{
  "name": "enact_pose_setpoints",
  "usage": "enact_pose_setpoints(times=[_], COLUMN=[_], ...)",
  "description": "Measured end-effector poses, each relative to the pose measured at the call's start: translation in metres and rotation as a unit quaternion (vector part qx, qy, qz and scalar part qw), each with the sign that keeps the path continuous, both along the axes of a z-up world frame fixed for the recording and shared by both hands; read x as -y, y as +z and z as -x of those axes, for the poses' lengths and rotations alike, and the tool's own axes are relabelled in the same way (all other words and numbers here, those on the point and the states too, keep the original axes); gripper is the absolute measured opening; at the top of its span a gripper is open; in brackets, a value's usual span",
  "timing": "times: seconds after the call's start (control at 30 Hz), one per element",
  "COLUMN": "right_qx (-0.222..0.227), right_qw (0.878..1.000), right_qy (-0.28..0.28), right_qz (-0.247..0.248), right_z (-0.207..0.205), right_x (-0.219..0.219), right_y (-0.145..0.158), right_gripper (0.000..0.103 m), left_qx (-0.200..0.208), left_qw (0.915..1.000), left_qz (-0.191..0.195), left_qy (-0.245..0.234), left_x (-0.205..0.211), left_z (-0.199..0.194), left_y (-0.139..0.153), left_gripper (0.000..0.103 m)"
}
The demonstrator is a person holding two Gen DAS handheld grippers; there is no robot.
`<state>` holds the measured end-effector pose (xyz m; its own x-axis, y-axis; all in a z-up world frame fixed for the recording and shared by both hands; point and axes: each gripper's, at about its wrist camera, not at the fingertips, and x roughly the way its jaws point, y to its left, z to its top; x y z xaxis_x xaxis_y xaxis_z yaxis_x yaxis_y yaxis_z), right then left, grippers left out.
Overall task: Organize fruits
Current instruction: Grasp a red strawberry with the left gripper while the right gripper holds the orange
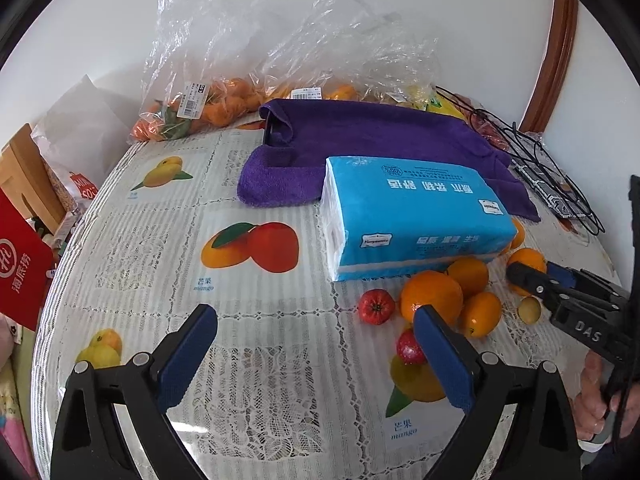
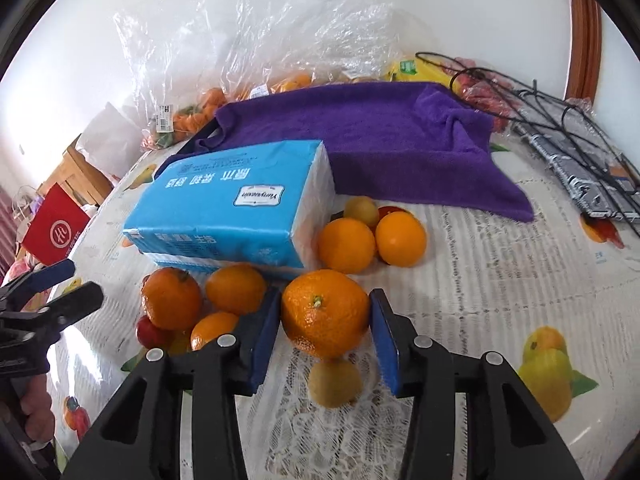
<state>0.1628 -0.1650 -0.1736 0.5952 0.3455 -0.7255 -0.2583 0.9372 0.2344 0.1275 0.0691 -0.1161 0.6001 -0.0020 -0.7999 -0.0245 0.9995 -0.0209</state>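
Observation:
My right gripper (image 2: 325, 338) is shut on a large orange (image 2: 325, 312) and holds it just above the table, over a small yellow-green fruit (image 2: 335, 383). Other oranges (image 2: 172, 298) and a small red fruit (image 2: 150, 334) lie to its left, and two more oranges (image 2: 347, 245) sit behind by the blue tissue pack (image 2: 240, 208). My left gripper (image 1: 316, 356) is open and empty above the tablecloth. To its right lie oranges (image 1: 432, 298) and two small red fruits (image 1: 376, 306). The right gripper (image 1: 532, 280) shows there at the far right.
A purple towel (image 1: 360, 140) lies behind the tissue pack. Clear plastic bags of oranges (image 1: 216, 104) stand at the table's back. A black wire rack (image 2: 580, 152) lies at the right. A red bag (image 1: 20, 268) hangs off the left edge.

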Motion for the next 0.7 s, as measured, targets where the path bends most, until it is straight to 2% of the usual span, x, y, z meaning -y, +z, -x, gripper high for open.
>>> enact_pose_setpoints(times=[0.13, 0.27, 0.53, 0.7], right_qx=[0.018, 0.022, 0.015, 0.008], right_qw=[1.000, 1.000, 0.999, 0.999], right_qy=[0.007, -0.004, -0.033, -0.041], right_qz=[-0.011, -0.011, -0.012, -0.008], right_z=[0.009, 0.014, 0.015, 0.015], right_x=[0.007, 0.018, 0.048, 0.057], right_y=[0.011, 0.013, 0.006, -0.001], right_gripper=[0.044, 0.044, 0.044, 0.044], left_qx=[-0.016, -0.026, -0.039, -0.046], left_qw=[0.9999, 0.9996, 0.9991, 0.9987], left_qz=[0.003, -0.012, -0.005, -0.017], left_qy=[-0.004, -0.010, -0.014, -0.014], left_x=[0.003, 0.006, 0.007, 0.008], left_z=[-0.009, -0.015, -0.030, -0.033], left_y=[-0.011, -0.021, -0.034, -0.039], left_gripper=[0.092, 0.092, 0.091, 0.073])
